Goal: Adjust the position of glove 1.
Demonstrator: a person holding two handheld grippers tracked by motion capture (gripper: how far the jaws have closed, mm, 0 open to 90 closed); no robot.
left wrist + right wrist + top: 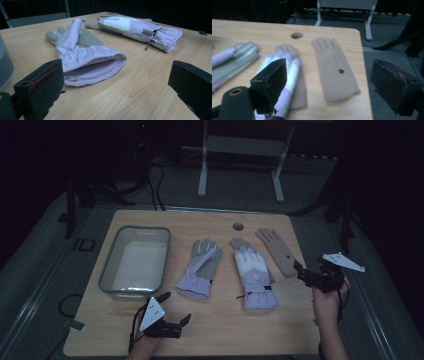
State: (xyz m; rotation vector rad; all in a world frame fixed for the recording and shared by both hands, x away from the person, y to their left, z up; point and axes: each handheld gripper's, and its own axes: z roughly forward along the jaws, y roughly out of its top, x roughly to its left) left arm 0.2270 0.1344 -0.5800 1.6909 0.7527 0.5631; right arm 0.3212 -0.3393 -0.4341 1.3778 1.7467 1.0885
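Your right gripper hung with its black jaws spread wide above the table, a tan glove lying flat between them near the table's edge, a lilac-and-white glove overlapping another tan glove beside the left jaw.

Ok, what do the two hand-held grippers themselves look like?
Both are black with two blocky jaws. The left hand-held gripper carries a pale three-cornered plate with dark dots and red marks on one jaw pad. The right hand-held gripper has a similar plate. No sleeves are visible.
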